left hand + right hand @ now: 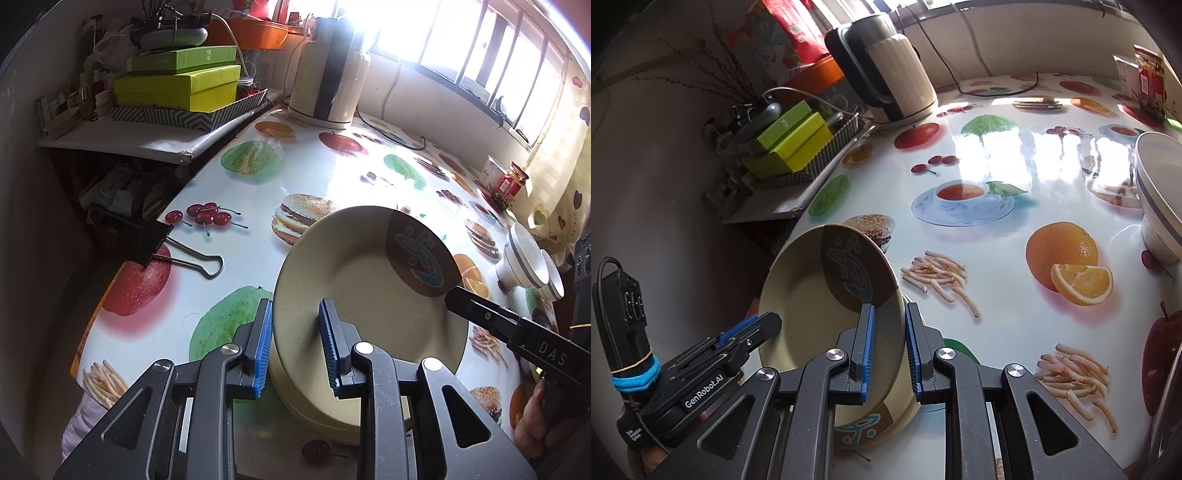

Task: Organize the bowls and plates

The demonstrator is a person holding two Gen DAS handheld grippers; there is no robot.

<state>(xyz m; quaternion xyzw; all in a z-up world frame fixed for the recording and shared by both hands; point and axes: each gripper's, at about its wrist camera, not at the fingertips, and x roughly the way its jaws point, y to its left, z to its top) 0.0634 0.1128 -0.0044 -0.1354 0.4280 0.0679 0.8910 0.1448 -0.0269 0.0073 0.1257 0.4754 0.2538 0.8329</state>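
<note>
Item 1, far left: binder clip (159, 242), black, fastened on the edge of the surface (325, 173), which is covered with a glossy fruit-and-food print.

Item 2, left hand-held gripper (295, 347): blue pads are set apart on either side of the near rim of the upper plate; whether they actually press on it cannot be told from either view.

Item 3, upper plate (369, 288): beige, speckled, with a brown patch bearing a blue motif. It is held tilted, its low edge resting on a second plate (317, 410) of the same pattern that lies flat near the front edge of the surface. Judged stiff, fairly light, smooth-glazed and breakable; best taken by the rim, with pads on both faces, as a flat pinch is likely to slip.

Item 4, right hand-held gripper (890, 350): pads are placed astride the opposite rim of the upper plate, apparently clamped on it.

Item 5, far right: two white bowls (524, 258) with grey bands, nested on their sides, well apart from the plates.

Open room: the middle of the surface is unoccupied between plates and bowls; an electric kettle (328, 66) and its cord are kept at the back. The front edge is close to the stack, so any lowering is judged to need care.
</note>
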